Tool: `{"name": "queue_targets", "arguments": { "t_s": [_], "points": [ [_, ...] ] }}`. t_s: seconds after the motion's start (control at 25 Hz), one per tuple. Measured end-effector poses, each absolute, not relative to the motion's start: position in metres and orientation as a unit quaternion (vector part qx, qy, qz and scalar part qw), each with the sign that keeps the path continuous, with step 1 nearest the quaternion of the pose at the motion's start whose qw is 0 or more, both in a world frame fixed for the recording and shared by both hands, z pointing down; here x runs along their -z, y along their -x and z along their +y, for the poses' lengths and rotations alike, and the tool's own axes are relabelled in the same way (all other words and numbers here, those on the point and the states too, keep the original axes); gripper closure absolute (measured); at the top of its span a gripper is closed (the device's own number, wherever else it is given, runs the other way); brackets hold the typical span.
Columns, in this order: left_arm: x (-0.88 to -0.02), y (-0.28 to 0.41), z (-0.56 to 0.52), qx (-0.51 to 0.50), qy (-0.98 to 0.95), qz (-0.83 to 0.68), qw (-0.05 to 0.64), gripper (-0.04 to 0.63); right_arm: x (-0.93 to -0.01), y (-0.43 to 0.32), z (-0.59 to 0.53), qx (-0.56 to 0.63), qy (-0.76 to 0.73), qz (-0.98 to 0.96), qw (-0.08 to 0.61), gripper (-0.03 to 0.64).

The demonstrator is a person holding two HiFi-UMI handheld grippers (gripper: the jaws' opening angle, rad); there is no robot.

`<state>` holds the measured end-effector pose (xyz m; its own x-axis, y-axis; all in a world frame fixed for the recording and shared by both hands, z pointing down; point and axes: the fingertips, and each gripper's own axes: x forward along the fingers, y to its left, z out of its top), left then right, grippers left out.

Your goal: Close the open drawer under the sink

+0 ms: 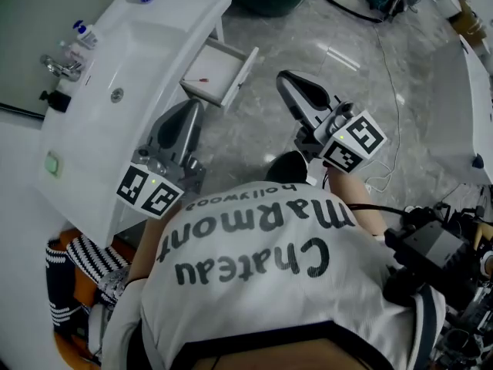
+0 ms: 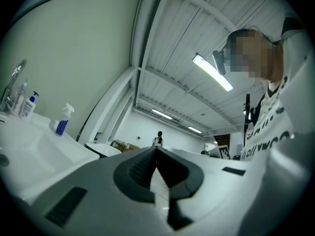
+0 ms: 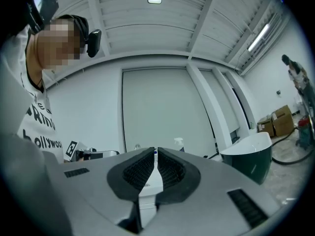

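1. Grey plastic left gripper (image 1: 192, 108) is hovering by the white ceramic sink (image 1: 131, 60), near the white shallow open drawer (image 1: 237, 77). Its jaws are pressing together on nothing. The grey plastic right gripper (image 1: 286, 79) is hanging over the marbled floor (image 1: 339, 37), likewise closed and empty.
2. The person is probably lining up a push. A closed tip should be meeting the front panel squarely, near its middle.
3. Pressing straight along the slide, slowly, should be keeping the drawer from skewing or slamming.
4. The drawer is sticking well out from under the sink, showing a pale, almost bare inside with one small red speck.
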<state>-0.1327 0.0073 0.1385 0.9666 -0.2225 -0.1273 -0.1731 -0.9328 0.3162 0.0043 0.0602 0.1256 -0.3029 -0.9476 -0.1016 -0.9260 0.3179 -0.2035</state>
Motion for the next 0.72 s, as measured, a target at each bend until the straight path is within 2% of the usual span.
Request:
{"name": "queue_targets", "arguments": {
  "t_s": [0.24,0.4,0.72],
  "points": [
    [-0.149,0.139,0.002,0.078,-0.974,-0.148,0.152,0.585,-0.127,-0.001,0.049,0.046,0.558,0.822,0.102,0.604],
    [-0.144,0.117,-0.024,0.09,-0.966,-0.193,0.144,0.586,-0.125,-0.031,0.005,0.053,0.511,0.851,0.107,0.604],
    [-0.135,0.082,-0.059,0.119,-0.937,-0.303,0.128,0.586,-0.107,-0.077,-0.058,0.041,0.411,0.908,0.071,0.604]
  ]
}}
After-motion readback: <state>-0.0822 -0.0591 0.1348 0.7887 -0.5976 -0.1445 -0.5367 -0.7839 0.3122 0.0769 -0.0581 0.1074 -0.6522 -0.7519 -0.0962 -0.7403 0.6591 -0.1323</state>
